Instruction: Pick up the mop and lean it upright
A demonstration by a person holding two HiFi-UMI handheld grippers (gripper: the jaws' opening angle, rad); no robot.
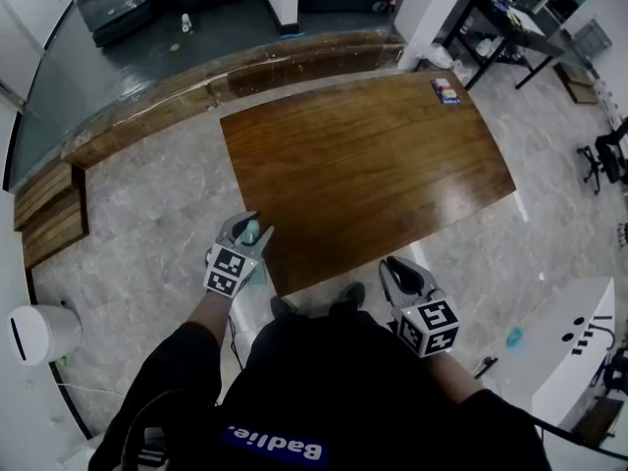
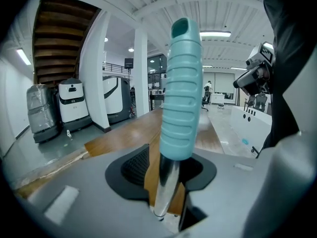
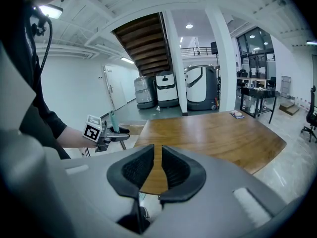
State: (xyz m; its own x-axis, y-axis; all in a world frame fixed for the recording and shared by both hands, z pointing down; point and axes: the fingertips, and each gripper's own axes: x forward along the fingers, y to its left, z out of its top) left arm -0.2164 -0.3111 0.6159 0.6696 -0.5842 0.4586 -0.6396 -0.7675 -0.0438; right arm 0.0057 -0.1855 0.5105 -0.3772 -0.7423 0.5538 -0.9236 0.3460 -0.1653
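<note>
The mop shows only as its handle: a ribbed teal grip [image 2: 182, 90] on a chrome pole [image 2: 166, 182]. It stands nearly upright between the jaws of my left gripper [image 2: 166, 171]. Bare wood shows between the left pad [image 2: 134, 165] and the pole, so the jaws are open around it. From the head view, the teal grip [image 1: 249, 232] sits at the left gripper [image 1: 251, 230] beside the wooden table's [image 1: 373, 155] near left corner. The mop head is hidden. My right gripper [image 1: 394, 266] [image 3: 157, 165] hangs shut and empty at the table's near edge.
A small box [image 1: 445, 90] lies on the table's far right corner. A long wooden ledge [image 1: 196, 84] runs behind the table. A white bin [image 1: 34, 334] stands at the left and a white counter [image 1: 579, 346] at the right. Cleaning machines [image 2: 72, 105] and a pillar [image 2: 141, 73] stand at the back.
</note>
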